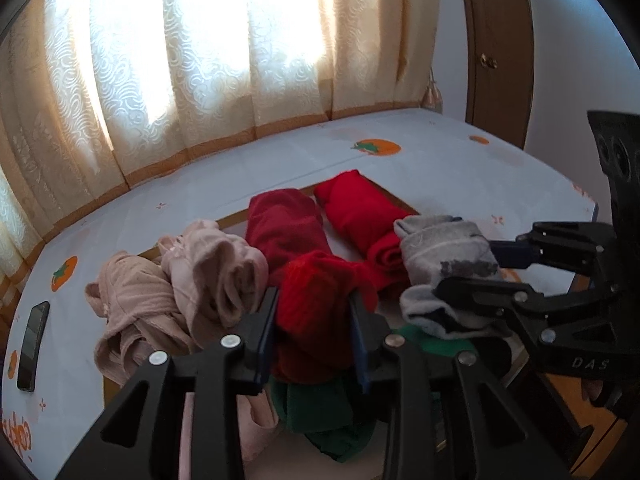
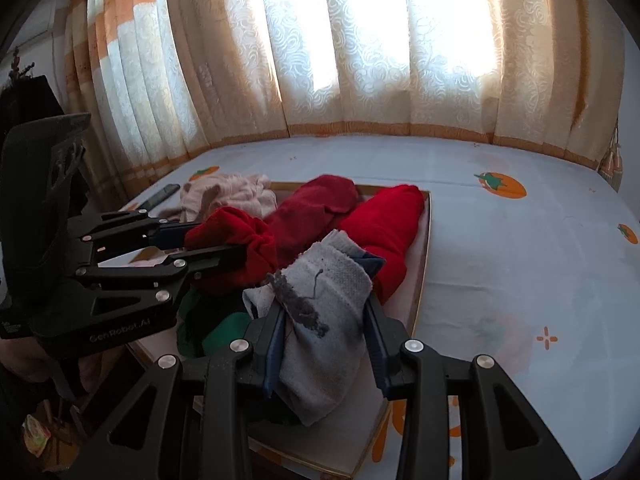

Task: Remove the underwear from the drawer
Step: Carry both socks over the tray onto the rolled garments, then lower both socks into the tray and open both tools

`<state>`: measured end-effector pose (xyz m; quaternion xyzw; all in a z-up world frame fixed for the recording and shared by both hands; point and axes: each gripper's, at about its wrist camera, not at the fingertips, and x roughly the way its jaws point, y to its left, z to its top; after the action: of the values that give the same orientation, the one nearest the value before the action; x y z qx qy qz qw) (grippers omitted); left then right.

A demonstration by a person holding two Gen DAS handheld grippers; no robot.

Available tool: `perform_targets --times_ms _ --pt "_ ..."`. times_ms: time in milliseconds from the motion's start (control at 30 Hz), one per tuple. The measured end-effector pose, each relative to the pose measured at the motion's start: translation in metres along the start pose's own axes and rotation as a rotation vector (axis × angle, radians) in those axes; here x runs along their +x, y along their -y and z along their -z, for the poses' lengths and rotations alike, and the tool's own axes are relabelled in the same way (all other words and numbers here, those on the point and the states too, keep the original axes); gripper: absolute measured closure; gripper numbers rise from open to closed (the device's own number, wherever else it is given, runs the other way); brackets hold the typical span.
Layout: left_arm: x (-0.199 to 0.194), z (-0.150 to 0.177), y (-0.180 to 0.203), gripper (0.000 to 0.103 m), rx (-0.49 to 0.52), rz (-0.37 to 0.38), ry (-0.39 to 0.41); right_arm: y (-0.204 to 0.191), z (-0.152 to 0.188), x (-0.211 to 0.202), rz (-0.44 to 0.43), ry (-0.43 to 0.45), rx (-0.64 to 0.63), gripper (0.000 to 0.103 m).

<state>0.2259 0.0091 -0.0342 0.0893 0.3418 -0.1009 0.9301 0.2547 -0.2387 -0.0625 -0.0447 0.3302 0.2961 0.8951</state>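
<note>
A shallow wooden drawer [image 2: 423,264] lies on a bed and holds rolled underwear. My left gripper [image 1: 314,316] is shut on a red rolled piece [image 1: 316,304], held above the drawer; it also shows in the right wrist view [image 2: 240,240]. My right gripper [image 2: 326,328] is shut on a grey rolled piece [image 2: 320,304], also lifted; it shows in the left wrist view [image 1: 444,272]. A dark red roll [image 1: 284,224] and a bright red roll [image 1: 360,212] lie in the drawer, with a green piece [image 1: 320,416] below my left gripper. Pink pieces [image 1: 180,288] lie at the drawer's left edge.
The bed has a white sheet [image 2: 520,240] with orange fruit prints. A black phone [image 1: 34,344] lies on the sheet at the left. Cream curtains [image 2: 360,60] hang behind the bed. A brown wooden door [image 1: 500,48] stands at the far right.
</note>
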Motion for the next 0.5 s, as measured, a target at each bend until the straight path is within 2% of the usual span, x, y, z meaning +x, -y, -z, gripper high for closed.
perform_targets --times_ms 133,433,500 --pt "0.0026 0.0022 0.0019 0.061 0.003 -0.008 -0.003 0.0032 0.0021 0.0041 0.008 -0.031 0.01 0.063" --pt "0.0025 0.0021 0.0035 0.057 0.008 -0.011 0.002 -0.0017 -0.0008 0.0086 0.025 -0.051 -0.005 0.061" --pt "0.0001 0.0029 0.0024 0.056 0.005 -0.011 0.007 -0.0024 0.0002 0.0074 0.023 -0.048 -0.011 0.057"
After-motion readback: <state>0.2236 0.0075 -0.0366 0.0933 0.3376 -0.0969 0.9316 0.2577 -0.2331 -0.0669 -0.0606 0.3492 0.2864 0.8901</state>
